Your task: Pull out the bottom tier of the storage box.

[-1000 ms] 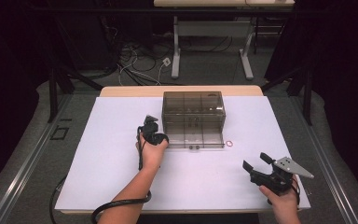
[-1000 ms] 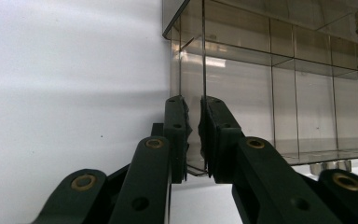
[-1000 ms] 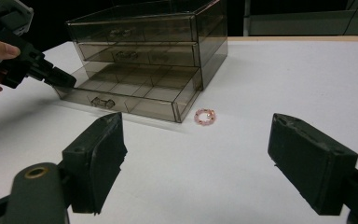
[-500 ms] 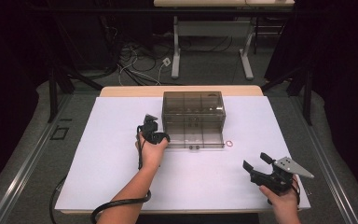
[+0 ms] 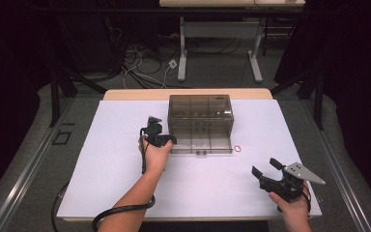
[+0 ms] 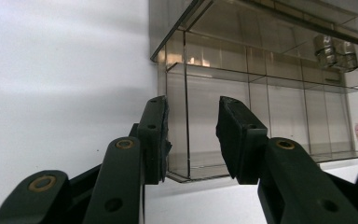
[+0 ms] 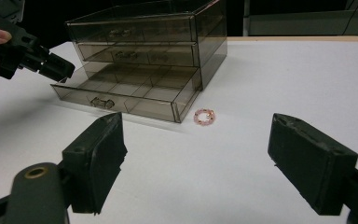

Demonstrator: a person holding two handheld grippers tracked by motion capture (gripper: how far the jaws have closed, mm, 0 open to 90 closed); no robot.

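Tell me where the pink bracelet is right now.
The pink bracelet lies on the white table, just right of the drawer box's open bottom drawer.

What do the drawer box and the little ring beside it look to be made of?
Drawer box: smoky see-through plastic, probably acrylic; its inner dividers show through the glossy walls. Ring: small pink beads, likely plastic or glass; too small to tell. Table: matte white surface.
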